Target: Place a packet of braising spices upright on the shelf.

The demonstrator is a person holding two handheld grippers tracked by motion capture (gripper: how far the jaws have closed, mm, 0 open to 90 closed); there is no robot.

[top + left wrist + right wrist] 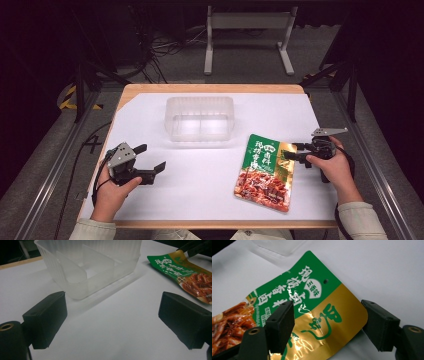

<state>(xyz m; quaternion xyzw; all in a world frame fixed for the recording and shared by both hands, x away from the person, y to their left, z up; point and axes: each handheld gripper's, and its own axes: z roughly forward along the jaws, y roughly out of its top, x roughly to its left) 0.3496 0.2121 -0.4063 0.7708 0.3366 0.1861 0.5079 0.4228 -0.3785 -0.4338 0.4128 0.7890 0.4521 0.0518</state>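
Note:
A green and gold food packet (265, 172) (185, 272) (312, 302) with a picture of red meat lies flat on the white table sheet, right of centre. My right gripper (291, 151) (328, 322) reaches in from the right, open. One jaw stands over the packet's printed face, the other just past its gold corner, and the pads do not press on it. At front left, my left gripper (150, 157) (112, 317) is open above bare sheet with nothing between its jaws. It points toward a clear plastic container (200, 117) (87, 267).
The container has a divider wall inside and stands at the back middle of the white sheet (200, 200), which covers a wooden tabletop. A white metal stand (247, 22) and cables lie on the floor beyond. Metal rails run along both sides.

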